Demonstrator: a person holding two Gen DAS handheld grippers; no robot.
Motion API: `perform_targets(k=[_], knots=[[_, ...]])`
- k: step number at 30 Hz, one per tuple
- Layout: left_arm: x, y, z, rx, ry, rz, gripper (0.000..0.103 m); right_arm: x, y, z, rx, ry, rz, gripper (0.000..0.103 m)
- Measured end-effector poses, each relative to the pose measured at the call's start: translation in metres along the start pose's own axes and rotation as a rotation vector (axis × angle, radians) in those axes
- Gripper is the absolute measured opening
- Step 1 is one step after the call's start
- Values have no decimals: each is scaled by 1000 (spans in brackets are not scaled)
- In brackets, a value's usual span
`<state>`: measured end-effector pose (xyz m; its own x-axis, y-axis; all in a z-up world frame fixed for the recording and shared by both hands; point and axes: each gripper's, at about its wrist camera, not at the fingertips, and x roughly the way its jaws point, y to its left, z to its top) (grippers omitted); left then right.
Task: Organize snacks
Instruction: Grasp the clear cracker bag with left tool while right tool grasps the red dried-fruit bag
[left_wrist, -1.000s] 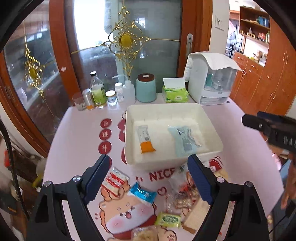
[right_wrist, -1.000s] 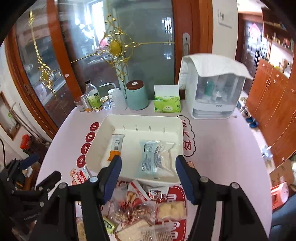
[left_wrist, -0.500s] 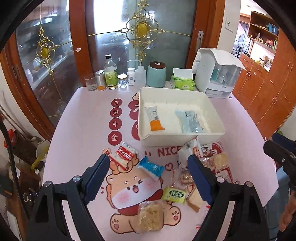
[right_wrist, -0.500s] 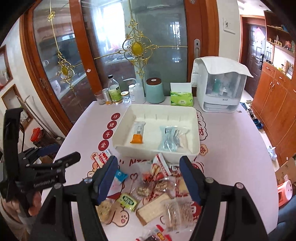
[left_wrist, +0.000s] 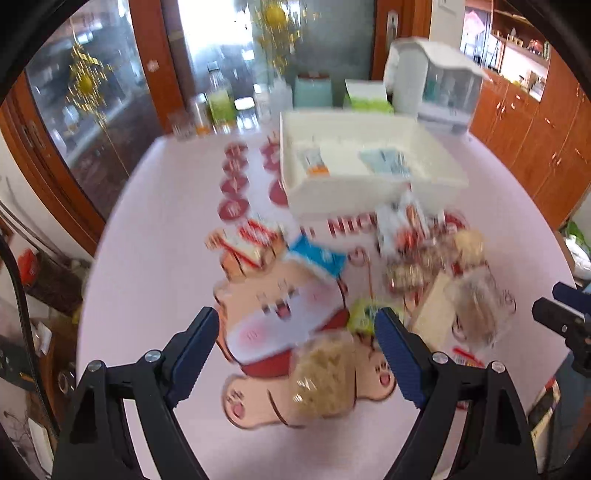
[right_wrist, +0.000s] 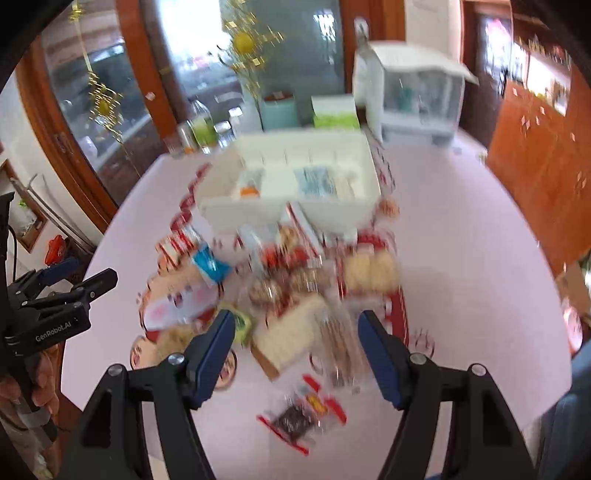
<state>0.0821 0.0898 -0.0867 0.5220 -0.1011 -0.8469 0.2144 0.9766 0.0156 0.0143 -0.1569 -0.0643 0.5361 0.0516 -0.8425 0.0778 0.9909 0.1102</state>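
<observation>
Both views are motion-blurred. A white bin (left_wrist: 369, 192) (right_wrist: 295, 212) sits on the pink table and holds an orange-ended bar (left_wrist: 314, 164) and a pale blue packet (left_wrist: 386, 162). Loose snacks lie in front of it: a red-white pack (left_wrist: 255, 240), a blue pack (left_wrist: 317, 254), a green pack (left_wrist: 364, 314), a clear bag of pale crackers (left_wrist: 325, 376), a dark red-edged pack (right_wrist: 299, 417). My left gripper (left_wrist: 295, 354) is open and empty above the cartoon mat. My right gripper (right_wrist: 297, 349) is open and empty above a beige pack (right_wrist: 291, 336).
Bottles and jars (left_wrist: 218, 107), a teal canister (left_wrist: 312, 92), a green tissue box (left_wrist: 369, 99) and a white appliance (left_wrist: 432, 85) stand along the table's far edge. A glass door is behind them. Wooden cabinets (left_wrist: 528, 136) are on the right.
Both grippers have pulled back from the bin and tilted down, so more of the loose snacks show near the front edge. Both stay open and empty.
</observation>
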Motion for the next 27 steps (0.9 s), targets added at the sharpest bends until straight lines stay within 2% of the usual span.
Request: perform_targets(k=[4,9,15,21,27], knots=[[32,-4,-24,-7,83,-24,85,23,-10,-31,60,80,-11,70],[62,-9,-49,2,155,-10,85,52,-17,-67,132,194,-32,70],[86,-9,-65,-29,214,-8,85,89,-31,-103,317,355,23,70],[100,-9,-71,-54,248,-8,85,101,-27,-117,366,415,74,70],[107,-10,-71,-78,263,-9,85,110,-15,-107,346,408,65,72]])
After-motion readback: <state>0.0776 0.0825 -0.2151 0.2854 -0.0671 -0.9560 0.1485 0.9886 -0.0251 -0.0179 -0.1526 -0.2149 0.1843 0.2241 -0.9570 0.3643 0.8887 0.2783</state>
